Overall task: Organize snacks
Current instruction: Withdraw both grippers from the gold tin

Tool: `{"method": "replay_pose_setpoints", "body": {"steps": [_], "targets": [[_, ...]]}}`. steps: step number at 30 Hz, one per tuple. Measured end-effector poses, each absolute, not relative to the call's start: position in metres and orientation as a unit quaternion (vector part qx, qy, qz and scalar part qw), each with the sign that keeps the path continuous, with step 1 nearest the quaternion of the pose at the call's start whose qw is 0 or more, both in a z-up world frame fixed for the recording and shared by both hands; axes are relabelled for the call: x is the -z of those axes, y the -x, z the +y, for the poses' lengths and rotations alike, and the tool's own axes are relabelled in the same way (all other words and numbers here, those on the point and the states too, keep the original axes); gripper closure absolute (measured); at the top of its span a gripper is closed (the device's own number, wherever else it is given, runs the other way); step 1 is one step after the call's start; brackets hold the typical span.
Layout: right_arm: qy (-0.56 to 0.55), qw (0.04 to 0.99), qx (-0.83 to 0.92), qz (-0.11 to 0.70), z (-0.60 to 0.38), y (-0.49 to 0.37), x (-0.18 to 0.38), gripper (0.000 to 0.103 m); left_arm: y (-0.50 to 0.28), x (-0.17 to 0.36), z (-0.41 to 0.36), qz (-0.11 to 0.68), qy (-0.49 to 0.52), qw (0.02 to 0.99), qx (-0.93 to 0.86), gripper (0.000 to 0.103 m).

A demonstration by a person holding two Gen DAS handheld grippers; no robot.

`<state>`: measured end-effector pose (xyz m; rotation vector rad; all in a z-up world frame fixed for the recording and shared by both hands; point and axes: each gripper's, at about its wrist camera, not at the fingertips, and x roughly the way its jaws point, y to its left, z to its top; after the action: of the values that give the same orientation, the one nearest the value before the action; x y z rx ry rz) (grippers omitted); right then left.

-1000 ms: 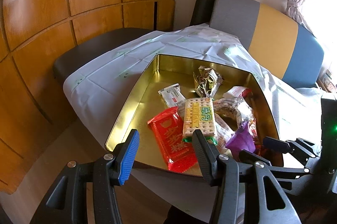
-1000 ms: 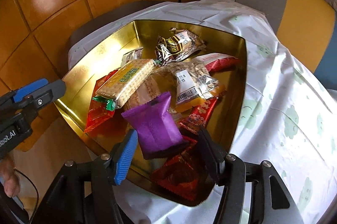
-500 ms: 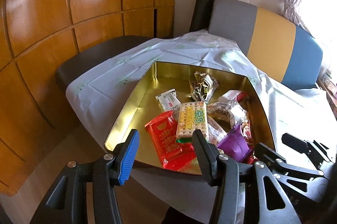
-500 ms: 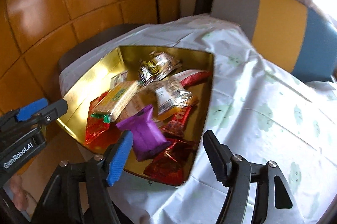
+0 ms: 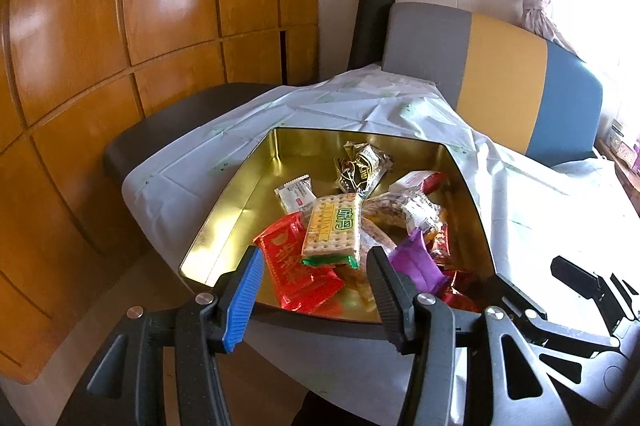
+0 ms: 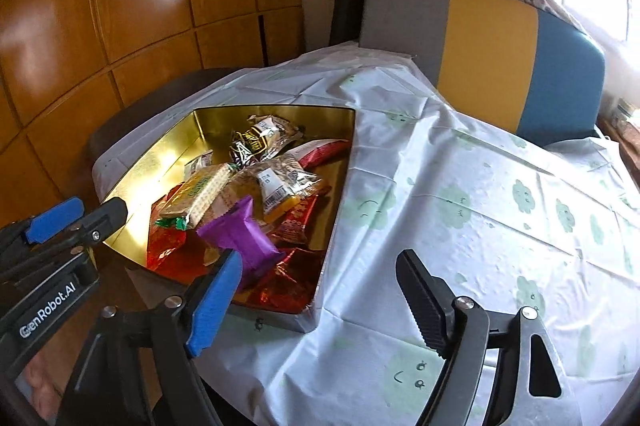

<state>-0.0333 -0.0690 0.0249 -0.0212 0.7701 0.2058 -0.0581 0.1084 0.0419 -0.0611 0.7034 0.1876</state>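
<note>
The right gripper point(image 6: 320, 294) has just been opening, nothing between its spread jaws; the left gripper point(image 5: 316, 290) gapes empty too. Mid-frame, the snacks point(image 5: 332, 226), purple packet point(image 6: 240, 238) included, lie piled in the gold tin point(image 5: 240, 201) on the tablecloth point(image 6: 460, 209).

Your way to the gold tin point(image 5: 240, 209) is open from above. Its left half is bare, so you can reach in there. The right half is piled with snack packs point(image 5: 332, 226). The tablecloth point(image 6: 480, 209) to the right of the tin is wide and bare. A striped sofa back point(image 6: 492, 45) stands behind the table.
</note>
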Motion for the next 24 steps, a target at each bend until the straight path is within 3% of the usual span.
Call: {"method": "replay_pose_setpoints", "body": {"steps": [24], "targets": [[0.01, 0.923, -0.101, 0.372, -0.068, 0.0369, -0.0261, 0.022, 0.0622, -0.0464, 0.1076, 0.329, 0.029, 0.937, -0.113, 0.049]]}}
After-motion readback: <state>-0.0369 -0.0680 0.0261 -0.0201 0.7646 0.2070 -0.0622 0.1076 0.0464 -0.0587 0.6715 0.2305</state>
